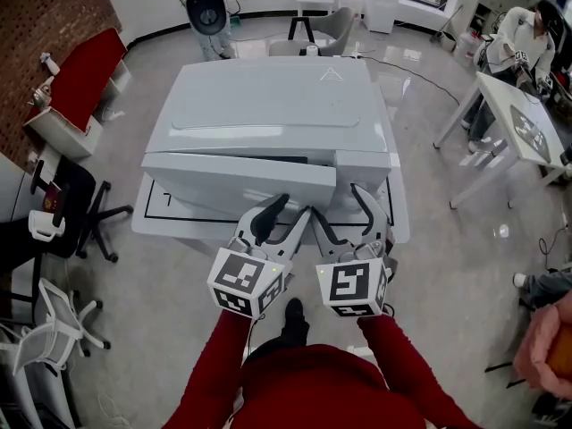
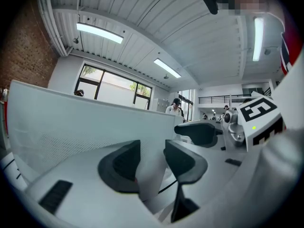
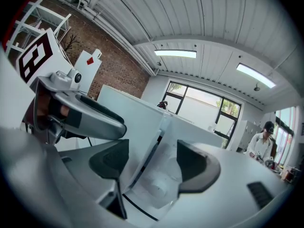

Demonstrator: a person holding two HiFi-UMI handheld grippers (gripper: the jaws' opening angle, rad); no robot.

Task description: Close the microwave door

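Nearest, the left gripper [image 1: 295,206] and right gripper [image 1: 335,200] have their fingers released, grasping nothing, with the tips just before the microwave door [image 1: 237,175]. Beyond them, the door stands slightly ajar on the white microwave [image 1: 268,105] on the table [image 1: 147,222].

glossy grey floor [image 1: 424,114], brick wall [image 1: 45,16], ceiling strip lights [image 2: 99,32]

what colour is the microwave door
The microwave door is plain white. The head view shows it best.
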